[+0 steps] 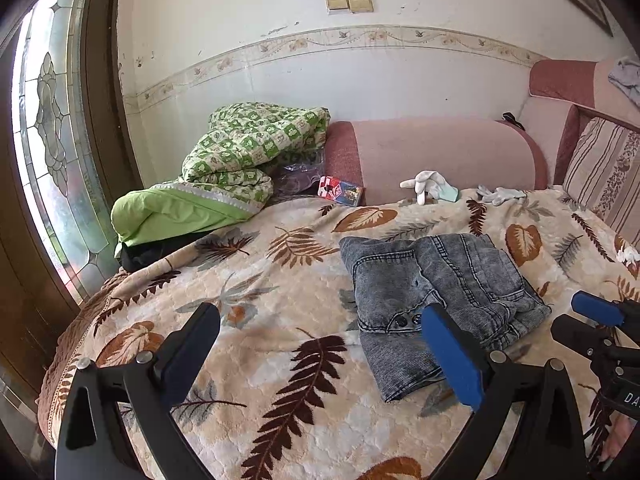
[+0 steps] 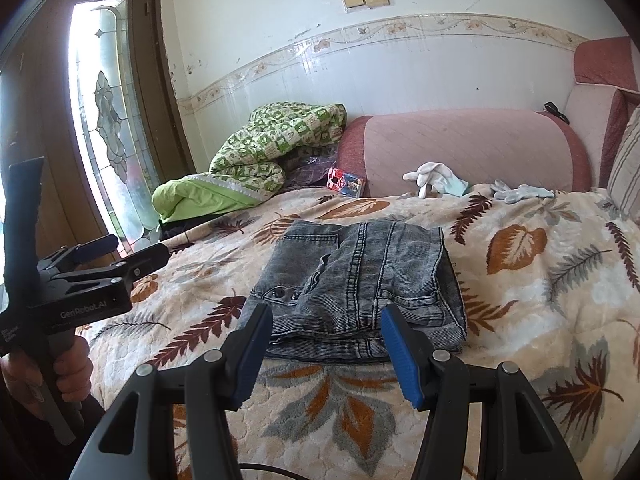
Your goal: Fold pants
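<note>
The grey washed jeans (image 1: 440, 280) lie folded into a compact stack on the leaf-patterned blanket (image 1: 280, 360). My left gripper (image 1: 320, 316) hovers open and wide, its right blue pad (image 1: 448, 352) over the stack's near left corner, nothing between the jaws. In the right wrist view the jeans (image 2: 360, 272) sit straight ahead. My right gripper (image 2: 325, 314) is open just above their near edge, its pads not pressing the cloth. The left gripper (image 2: 128, 251) shows at the left, held by a hand (image 2: 72, 364). The right gripper (image 1: 576, 320) appears at the right edge.
A green checked quilt (image 1: 240, 152) is piled at the back left by a glass door (image 1: 52, 140). A pink bolster (image 1: 440, 152), white gloves (image 1: 428, 184), a small colourful box (image 1: 340, 192) and a striped cushion (image 1: 600, 168) line the back and right.
</note>
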Demonstrator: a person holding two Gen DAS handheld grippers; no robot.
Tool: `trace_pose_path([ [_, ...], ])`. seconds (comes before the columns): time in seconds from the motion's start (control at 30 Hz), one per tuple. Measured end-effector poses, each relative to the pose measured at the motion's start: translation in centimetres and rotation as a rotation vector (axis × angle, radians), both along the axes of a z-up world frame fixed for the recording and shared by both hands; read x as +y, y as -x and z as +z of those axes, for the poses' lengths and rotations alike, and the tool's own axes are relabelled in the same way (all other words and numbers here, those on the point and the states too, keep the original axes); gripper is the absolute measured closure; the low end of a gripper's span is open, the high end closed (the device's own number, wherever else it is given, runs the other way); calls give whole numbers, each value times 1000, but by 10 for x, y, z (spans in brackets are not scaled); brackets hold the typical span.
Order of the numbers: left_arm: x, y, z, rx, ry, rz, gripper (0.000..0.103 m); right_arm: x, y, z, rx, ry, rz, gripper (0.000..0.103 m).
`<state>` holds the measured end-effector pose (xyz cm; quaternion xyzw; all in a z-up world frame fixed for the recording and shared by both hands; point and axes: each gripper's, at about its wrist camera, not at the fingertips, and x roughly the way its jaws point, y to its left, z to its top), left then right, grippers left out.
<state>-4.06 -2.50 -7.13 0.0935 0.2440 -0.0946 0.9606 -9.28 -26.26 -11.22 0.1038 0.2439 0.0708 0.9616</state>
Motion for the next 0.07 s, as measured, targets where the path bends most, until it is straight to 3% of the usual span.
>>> trace_pose_path([
  [0.07,1,-1,-1,11,8,-2,2,1,0,0,-2,3,0,43],
])
